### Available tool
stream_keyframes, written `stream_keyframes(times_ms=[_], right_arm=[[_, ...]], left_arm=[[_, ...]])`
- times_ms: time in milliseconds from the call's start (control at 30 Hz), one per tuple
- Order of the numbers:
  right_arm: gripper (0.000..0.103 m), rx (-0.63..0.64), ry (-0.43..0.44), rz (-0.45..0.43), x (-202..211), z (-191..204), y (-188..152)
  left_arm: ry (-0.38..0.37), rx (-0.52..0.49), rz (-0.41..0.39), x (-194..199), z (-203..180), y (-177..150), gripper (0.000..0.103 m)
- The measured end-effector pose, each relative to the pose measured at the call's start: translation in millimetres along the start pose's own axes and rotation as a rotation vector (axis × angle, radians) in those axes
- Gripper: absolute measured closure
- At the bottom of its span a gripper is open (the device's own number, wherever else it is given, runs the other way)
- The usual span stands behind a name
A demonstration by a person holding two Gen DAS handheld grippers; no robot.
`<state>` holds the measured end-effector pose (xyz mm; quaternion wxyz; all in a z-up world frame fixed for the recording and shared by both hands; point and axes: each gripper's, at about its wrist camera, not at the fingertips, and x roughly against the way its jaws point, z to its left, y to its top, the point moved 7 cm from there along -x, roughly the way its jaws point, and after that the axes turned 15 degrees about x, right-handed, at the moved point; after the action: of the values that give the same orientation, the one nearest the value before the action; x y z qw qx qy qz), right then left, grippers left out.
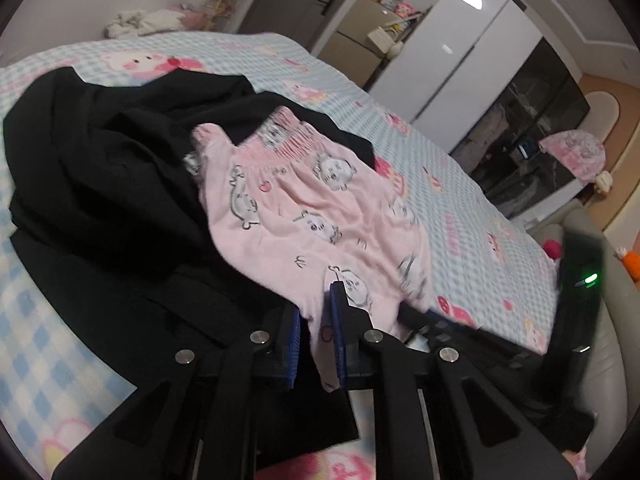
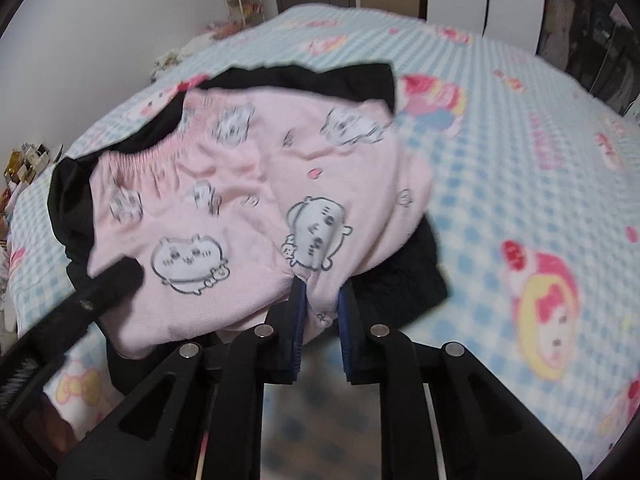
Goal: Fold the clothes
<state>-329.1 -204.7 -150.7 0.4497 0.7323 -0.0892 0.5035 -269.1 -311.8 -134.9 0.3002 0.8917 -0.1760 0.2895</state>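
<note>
Pink pyjama shorts (image 1: 304, 216) printed with cartoon animals lie over a heap of black clothing (image 1: 108, 176) on the bed. My left gripper (image 1: 316, 304) is shut on a leg hem of the pink shorts, cloth pinched between its blue pads (image 1: 337, 332). In the right wrist view the same pink shorts (image 2: 224, 184) spread out, elastic waistband at the far left, and my right gripper (image 2: 322, 292) is shut on the near hem. The left gripper's black finger (image 2: 108, 284) shows at the left, over the shorts' edge. More black clothing (image 2: 400, 276) lies under the shorts.
The bed has a blue-and-white checked sheet (image 1: 452, 184) with pink cartoon figures. White wardrobe doors (image 1: 460, 52) and dark glass cabinets (image 1: 524, 120) stand beyond the bed. A pile of soft things (image 1: 148, 20) sits at the far head end. A grey padded bed edge (image 1: 616, 344) runs on the right.
</note>
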Motion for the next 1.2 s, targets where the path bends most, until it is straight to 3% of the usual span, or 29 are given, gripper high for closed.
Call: stream_keyframes(times_ms=[100,167,300,433,633,800,833,1033,1133,1200], right_arm=[[0.089,0.01,-0.028,-0.026,24.4,-11.7,-1.3],[0.089,0.021,-0.051,-0.034,41.1,-14.6,-6.3],[0.09,-0.003,-0.087,-0.03,69.6,-33.9,-47.8],[0.09,-0.072,-0.111,-0.006,106.2,-60.8,-107.7],[0.089,-0.21,-0.12,0.07,167.7,-102.1,-228.3],[0.081,-0.285,-0.122,0.155,206.6,-123.4,-311.4],[0.081,-0.291,-0.112,0.133,216.8,-123.1,-316.5],[0.044,-0.28,-0.035,-0.023,269.1,-110.9,-327.3],[0.042,-0.208,0.072,-0.017,258.1,-87.2,-325.8],[0.042,-0.173,0.078,-0.016,246.8,-75.5,-323.6]], left_arm=[[-0.066,0.005,0.084,-7.9,-9.4,-11.2,0.079],[-0.093,-0.008,0.116,-11.8,-17.5,-20.1,0.079],[-0.132,-0.058,0.217,-23.5,-39.8,-53.9,0.084],[-0.157,-0.123,0.32,-25.1,-65.0,-101.4,0.085],[-0.189,-0.204,0.508,-1.4,-97.6,-218.9,0.09],[-0.255,-0.233,0.549,29.7,-124.4,-271.9,0.094],[-0.271,-0.223,0.547,36.2,-128.1,-275.8,0.095],[-0.354,-0.196,0.55,67.0,-155.3,-300.6,0.095],[-0.346,-0.195,0.546,80.8,-152.4,-315.8,0.095],[-0.324,-0.216,0.542,81.6,-154.2,-322.8,0.095]])
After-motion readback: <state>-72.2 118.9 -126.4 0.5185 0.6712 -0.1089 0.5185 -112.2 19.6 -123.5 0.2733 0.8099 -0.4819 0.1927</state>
